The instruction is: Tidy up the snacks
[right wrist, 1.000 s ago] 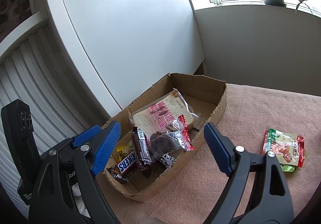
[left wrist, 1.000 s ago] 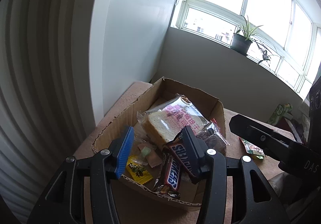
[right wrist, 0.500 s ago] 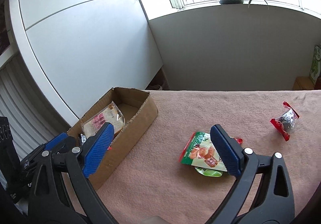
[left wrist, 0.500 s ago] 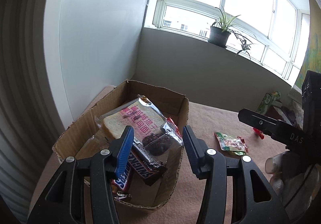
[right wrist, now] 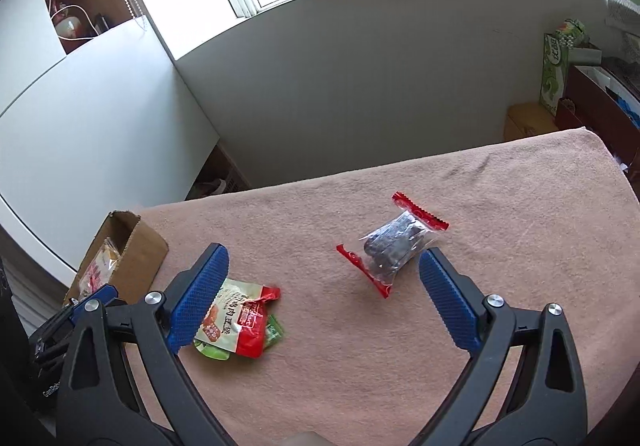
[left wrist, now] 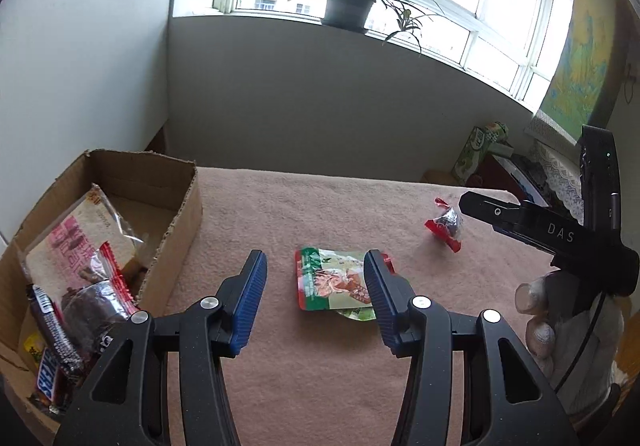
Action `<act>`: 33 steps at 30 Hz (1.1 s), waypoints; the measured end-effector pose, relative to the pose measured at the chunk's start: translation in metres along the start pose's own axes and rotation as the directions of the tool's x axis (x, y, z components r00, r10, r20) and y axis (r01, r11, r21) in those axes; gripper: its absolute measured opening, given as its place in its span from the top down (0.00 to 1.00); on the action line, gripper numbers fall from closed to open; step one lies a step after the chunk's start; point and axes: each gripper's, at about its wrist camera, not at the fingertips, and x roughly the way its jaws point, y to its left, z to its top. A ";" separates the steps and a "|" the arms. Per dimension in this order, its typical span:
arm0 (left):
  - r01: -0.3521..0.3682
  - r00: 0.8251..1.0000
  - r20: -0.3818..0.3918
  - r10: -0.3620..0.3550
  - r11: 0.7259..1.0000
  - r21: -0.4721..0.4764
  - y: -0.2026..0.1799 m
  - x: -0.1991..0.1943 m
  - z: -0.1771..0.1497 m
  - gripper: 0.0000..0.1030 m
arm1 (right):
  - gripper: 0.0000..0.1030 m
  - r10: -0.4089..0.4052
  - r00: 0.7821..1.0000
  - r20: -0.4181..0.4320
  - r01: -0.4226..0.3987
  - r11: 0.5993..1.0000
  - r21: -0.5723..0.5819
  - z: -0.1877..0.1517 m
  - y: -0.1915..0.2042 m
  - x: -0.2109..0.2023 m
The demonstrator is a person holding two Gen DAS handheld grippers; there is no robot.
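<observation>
Two loose packets (right wrist: 236,320) (right wrist: 394,246), one box (left wrist: 176,206)

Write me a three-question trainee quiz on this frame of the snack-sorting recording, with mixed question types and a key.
1. True or false: the left tongs are shut on the green-and-red pouch.
2. Which loose snack lies ahead of the right tongs? A) Snickers bar B) red-ended clear packet C) bread slice
3. Fill in: the bagged bread lies inside the ____.

Key: 1. False; both tongs are open and empty. 2. B, the red-ended clear packet on the pink cloth. 3. cardboard box.
</observation>
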 end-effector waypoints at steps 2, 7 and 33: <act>0.022 0.999 -0.036 -0.022 1.000 0.013 -0.010 0.019 0.011 0.52 | 0.07 -0.026 0.999 -0.032 0.025 0.999 -0.031 0.014 -0.006 0.012; -0.016 0.990 -0.137 0.023 0.998 0.054 -0.029 0.068 0.029 0.52 | 0.34 -0.163 0.979 -0.123 0.139 0.973 -0.182 0.040 -0.009 0.054; 0.000 0.947 -0.308 0.090 0.960 0.278 -0.076 0.076 -0.035 0.58 | 0.64 -0.239 0.911 -0.335 0.120 0.933 -0.339 -0.016 -0.010 0.053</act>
